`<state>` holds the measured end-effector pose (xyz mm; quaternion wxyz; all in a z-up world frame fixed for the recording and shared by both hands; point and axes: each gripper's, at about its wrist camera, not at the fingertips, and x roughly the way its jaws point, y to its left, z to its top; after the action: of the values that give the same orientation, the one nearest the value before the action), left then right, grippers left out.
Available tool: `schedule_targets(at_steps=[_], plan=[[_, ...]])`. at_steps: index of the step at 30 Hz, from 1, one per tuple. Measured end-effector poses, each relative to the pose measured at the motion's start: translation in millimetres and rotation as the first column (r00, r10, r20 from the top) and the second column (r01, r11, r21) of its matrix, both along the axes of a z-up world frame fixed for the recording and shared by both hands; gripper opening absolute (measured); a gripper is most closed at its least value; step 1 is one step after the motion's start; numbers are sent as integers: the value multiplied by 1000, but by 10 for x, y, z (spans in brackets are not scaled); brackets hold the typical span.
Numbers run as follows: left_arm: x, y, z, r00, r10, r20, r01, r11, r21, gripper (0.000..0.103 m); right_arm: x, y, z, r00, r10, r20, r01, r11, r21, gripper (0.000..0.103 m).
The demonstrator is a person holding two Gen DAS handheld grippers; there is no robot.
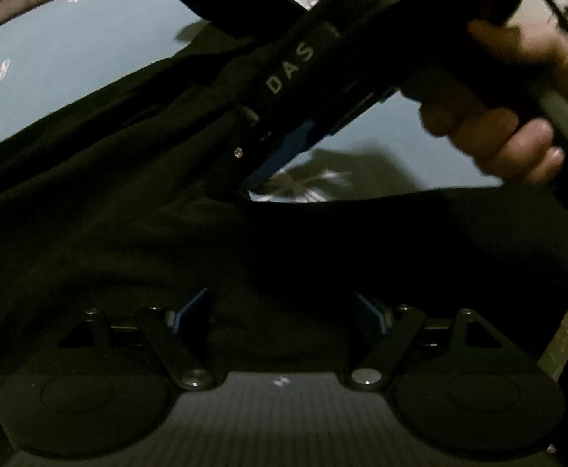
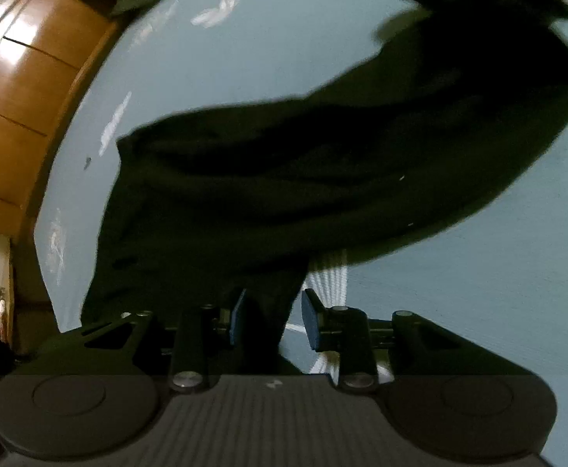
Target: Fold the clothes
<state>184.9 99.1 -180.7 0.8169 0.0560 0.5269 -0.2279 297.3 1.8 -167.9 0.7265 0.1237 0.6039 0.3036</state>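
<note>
Left gripper (image 1: 284,311) hangs with jaws wide apart over soft black garment (image 1: 136,202), which sprawls from six toward eleven o'clock across the smooth blue flowered sheet (image 1: 70,50). Right gripper (image 2: 272,321) has garment cloth between partly closed blue pads (image 2: 310,323), grip unclear. Bare sheet lies at three; a glossy wooden board (image 2: 19,89) edges it at ten.

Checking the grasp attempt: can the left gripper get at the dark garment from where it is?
Probably yes: the left gripper has its jaws wide apart right above the dark garment, nothing lying between.
</note>
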Motion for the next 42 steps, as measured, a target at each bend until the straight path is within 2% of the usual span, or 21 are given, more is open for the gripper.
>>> schedule_targets(at_steps=[1,7,10,15,17,20,25,29,31,33,35,38,42], plan=[[4,14,0,1000,5,-1,-5,1000,-9,80,-1,23,14,1000,4,27,-4,1000,-9,7],[-89,3,83,1000,5,9,-5,1000,-22,81,-15,147,179,975,22,220,-8,998,-62,7],[-86,31,126,1000,4,4,-4,1000,-27,81,-79,228,194,971,88,221,-59,989,-134,12],[-17,86,230,1000,-6,30,6,1000,-7,81,-373,-5,506,956,88,279,-45,987,-155,19],[-2,109,250,999,-20,39,20,1000,16,81,-522,-41,543,959,128,253,-92,984,-149,21],[1,148,146,999,-36,-9,37,997,69,81,-686,-31,412,968,187,169,-165,977,-138,31],[-94,156,169,996,-94,1,93,987,134,81,-885,-87,94,988,155,25,-149,975,-164,32],[-207,290,301,997,-71,12,69,990,123,81,-1021,-161,243,991,128,36,-123,984,-131,35],[-242,342,230,998,-54,-24,57,986,155,81,-1111,-165,252,989,142,39,-135,979,-151,40],[-281,394,130,998,-33,-62,45,980,193,81,-1205,-165,171,989,150,4,-147,973,-177,40],[-344,416,105,997,-42,-57,54,976,211,87,-1327,-206,64,989,140,-54,-148,968,-202,40],[-393,425,132,996,-52,-73,68,971,230,87,-1477,-195,71,990,129,-62,-139,968,-207,40],[-473,363,314,997,-73,-38,80,971,224,87,-1698,-249,281,992,124,8,-119,968,-222,40]])
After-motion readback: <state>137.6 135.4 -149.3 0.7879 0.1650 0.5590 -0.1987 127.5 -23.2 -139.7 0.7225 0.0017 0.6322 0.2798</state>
